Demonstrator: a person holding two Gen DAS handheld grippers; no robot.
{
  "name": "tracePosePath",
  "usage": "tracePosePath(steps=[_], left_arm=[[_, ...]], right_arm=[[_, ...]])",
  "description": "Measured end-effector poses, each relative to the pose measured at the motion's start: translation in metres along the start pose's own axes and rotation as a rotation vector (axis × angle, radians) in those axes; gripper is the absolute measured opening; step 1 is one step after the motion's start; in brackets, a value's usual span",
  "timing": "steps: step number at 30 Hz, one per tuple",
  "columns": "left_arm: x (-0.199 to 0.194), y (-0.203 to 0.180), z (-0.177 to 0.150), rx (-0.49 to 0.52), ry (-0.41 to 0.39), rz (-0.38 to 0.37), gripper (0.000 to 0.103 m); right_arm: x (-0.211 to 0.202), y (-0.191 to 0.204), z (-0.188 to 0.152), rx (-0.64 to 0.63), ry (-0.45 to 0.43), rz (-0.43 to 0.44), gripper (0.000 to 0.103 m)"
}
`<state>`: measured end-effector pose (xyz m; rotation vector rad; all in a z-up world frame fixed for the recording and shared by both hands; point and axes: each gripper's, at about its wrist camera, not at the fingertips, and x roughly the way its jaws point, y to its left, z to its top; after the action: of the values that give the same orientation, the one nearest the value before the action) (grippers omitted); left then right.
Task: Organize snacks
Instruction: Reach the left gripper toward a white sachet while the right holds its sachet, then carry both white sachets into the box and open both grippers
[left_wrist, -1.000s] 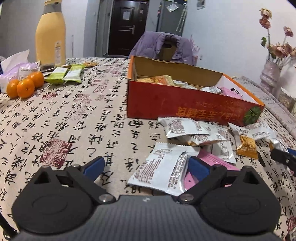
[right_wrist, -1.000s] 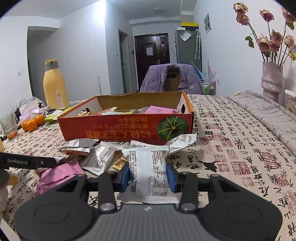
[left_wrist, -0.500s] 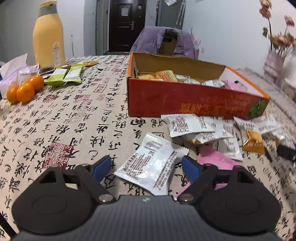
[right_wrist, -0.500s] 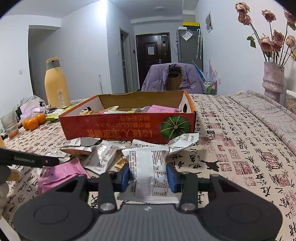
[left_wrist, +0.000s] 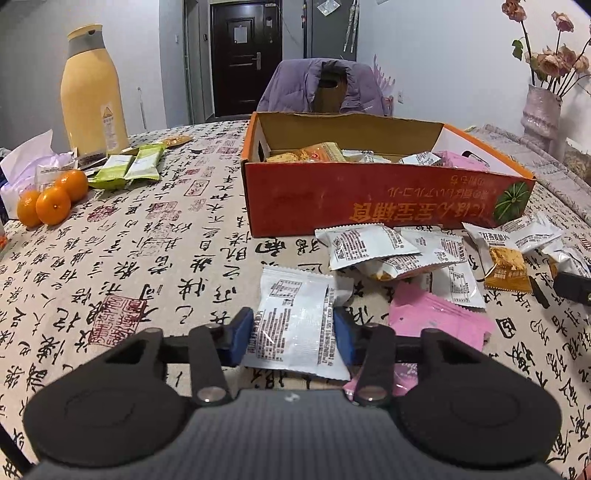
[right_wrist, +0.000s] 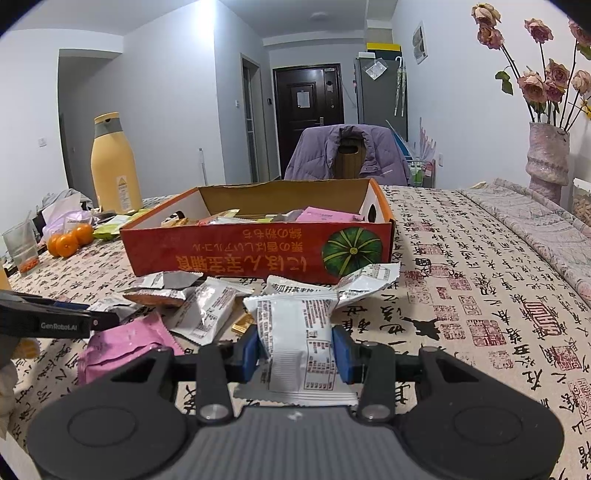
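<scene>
1. Left gripper: your jaws have just been closing, and the blue pads now press both sides of a white packet. It lies low over the table. Check that the pads bite the filled body, not only the crimped edge; thin film is likely to slip.

2. Right gripper: jaws narrow, clamped on a second white packet, its lower seam hanging below the pads. Hold firm.

3. Pink packet: just right of the left gripper, partly under it. Lift straight up so you do not drag it along.

4. Loose pile: white and orange packets, overlapping, between the grippers and the box. Carry over them, not through them.

5. Box: orange, open-topped, already holding some snacks; the likely destination. Clear the near wall before letting go, and release low so each packet lands flat. Empty one gripper at a time to keep the two apart.

6. Oranges, green packets, yellow bottle: far left, well apart. Leave for later.
</scene>
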<state>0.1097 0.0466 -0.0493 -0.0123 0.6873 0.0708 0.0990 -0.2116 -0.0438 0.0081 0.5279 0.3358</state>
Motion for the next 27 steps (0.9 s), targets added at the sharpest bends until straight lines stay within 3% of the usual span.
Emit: tracePosePath(steps=[15,27], left_arm=[[-0.033,0.008,0.01,-0.018,-0.115,0.016,0.043],[-0.049,0.005,0.051,-0.006,-0.223,0.01,0.043]], right_arm=[[-0.008,0.002,0.004,-0.007,-0.028,0.003,0.041],[-0.006,0.006,0.03,-0.018,-0.096,-0.007,0.041]])
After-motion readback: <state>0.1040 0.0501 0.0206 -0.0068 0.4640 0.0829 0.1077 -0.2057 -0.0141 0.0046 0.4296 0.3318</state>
